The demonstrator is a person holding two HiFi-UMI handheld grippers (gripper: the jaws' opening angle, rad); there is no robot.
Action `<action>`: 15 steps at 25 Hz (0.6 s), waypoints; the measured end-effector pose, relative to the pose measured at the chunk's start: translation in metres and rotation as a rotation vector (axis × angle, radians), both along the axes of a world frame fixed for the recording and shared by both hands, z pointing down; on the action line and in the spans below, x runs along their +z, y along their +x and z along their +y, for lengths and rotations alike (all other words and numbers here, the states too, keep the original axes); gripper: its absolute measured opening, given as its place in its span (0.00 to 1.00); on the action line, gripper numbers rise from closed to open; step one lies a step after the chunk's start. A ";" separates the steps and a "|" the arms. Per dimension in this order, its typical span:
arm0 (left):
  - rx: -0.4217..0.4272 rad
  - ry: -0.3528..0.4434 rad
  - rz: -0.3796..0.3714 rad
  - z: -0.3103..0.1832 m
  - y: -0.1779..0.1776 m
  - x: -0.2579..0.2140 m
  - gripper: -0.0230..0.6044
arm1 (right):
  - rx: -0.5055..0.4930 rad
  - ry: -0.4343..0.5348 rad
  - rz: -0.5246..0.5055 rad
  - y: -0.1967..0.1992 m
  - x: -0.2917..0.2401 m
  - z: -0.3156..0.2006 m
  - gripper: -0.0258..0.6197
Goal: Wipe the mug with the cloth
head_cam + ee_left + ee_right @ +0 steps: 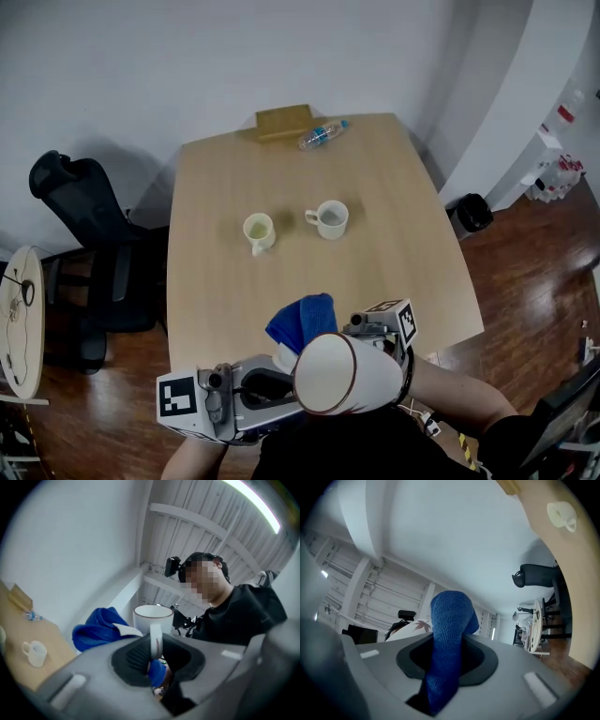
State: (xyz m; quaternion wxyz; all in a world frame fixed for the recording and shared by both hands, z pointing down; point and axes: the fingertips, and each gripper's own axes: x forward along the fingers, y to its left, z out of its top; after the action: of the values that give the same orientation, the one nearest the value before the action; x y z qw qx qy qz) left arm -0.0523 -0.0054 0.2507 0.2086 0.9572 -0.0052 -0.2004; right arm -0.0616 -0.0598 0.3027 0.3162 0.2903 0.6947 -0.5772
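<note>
head view, mug: the white, brown-rimmed mug is held in the air off the near edge of the counter, with the left hand-held gripper clamped tight on its handle.
head view, cloth: the blue cloth is bunched against the mug's far side, pinched in the closed right hand-held gripper.
head view, progress: both things are picked up and brought together, so wiping looks to be at its start or under way; how much is wiped cannot be told.
head view, writing: the bottle at the far edge has a label too small to read.
left gripper view: the jaws are closed on the handle, with the mug upright beyond them and the cloth beside it; no writing shows.
right gripper view: the cloth fills the shut jaws; the mug behind them shows a reddish leaf motif and no words.
</note>
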 end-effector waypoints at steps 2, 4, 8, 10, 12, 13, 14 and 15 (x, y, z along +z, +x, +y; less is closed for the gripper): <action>-0.055 -0.017 0.008 -0.008 -0.005 0.003 0.13 | 0.060 -0.045 0.025 0.003 0.004 -0.012 0.22; -0.140 -0.029 0.017 -0.019 -0.013 0.001 0.14 | 0.184 -0.099 0.092 0.011 0.014 -0.038 0.22; -0.433 -0.085 -0.017 -0.064 -0.040 0.003 0.13 | 0.556 -0.133 0.437 0.047 0.041 -0.098 0.22; -0.570 -0.138 -0.055 -0.088 -0.058 0.018 0.14 | 0.726 -0.040 0.628 0.063 0.042 -0.110 0.22; -0.647 -0.187 -0.056 -0.102 -0.071 0.028 0.13 | 0.839 0.043 0.713 0.069 0.033 -0.111 0.22; -0.667 -0.205 -0.044 -0.106 -0.074 0.030 0.13 | 0.875 0.071 0.721 0.068 0.027 -0.109 0.22; -0.675 -0.218 -0.026 -0.107 -0.074 0.029 0.13 | 0.902 0.091 0.711 0.066 0.020 -0.106 0.22; -0.670 -0.229 -0.002 -0.108 -0.073 0.027 0.13 | 0.919 0.096 0.679 0.063 0.013 -0.102 0.22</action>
State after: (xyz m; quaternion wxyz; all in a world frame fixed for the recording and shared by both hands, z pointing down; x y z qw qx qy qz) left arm -0.1250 -0.1130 0.2780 0.2374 0.8730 -0.3415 -0.2548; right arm 0.0013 -0.1620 0.3156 0.2801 -0.2291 0.8375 -0.4094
